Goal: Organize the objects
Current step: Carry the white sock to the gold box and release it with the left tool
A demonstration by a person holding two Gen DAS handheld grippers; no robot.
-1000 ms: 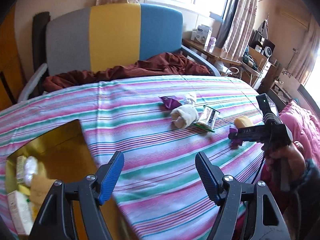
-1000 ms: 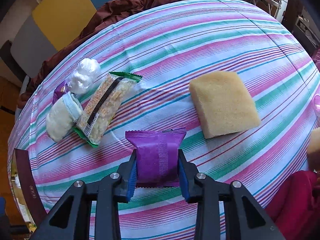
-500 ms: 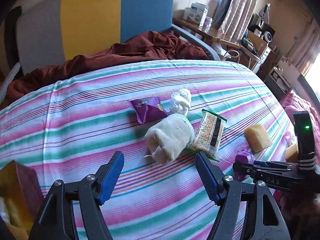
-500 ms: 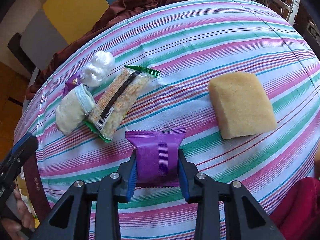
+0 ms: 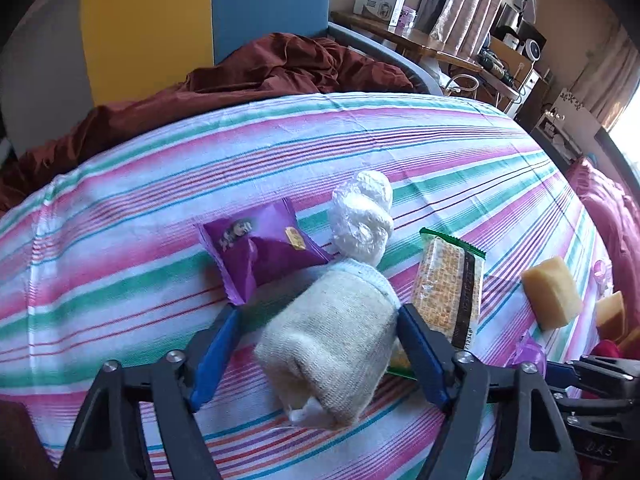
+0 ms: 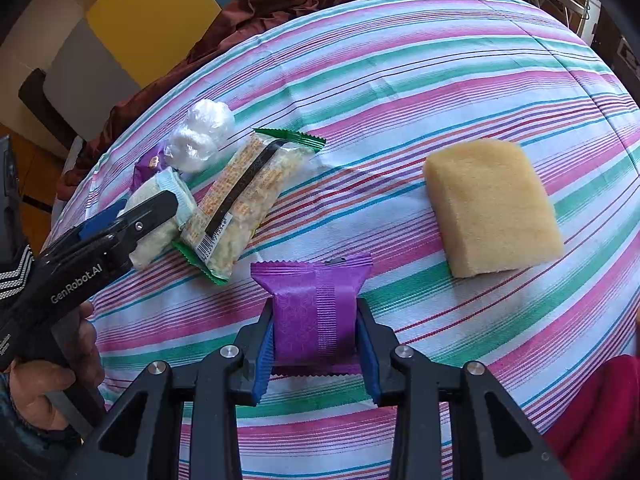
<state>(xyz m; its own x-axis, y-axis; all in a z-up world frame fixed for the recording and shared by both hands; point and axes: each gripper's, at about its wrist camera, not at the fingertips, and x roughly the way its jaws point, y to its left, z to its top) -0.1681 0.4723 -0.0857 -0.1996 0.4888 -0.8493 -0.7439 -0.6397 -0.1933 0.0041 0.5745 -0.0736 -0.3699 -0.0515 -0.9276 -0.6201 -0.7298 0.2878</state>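
Fingers (image 6: 154, 210) of left gripper (image 6: 132, 216) (marked "GenRobot.AI") closing around sock (image 5: 336, 336).

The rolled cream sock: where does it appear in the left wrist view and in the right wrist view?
Left wrist view: the rolled cream sock lies low in the centre, between the fingers of the closing left claw.
Right wrist view: it is at the left, partly hidden behind that claw.
Shared landmark: the green-edged snack bar lies just to its right in both.
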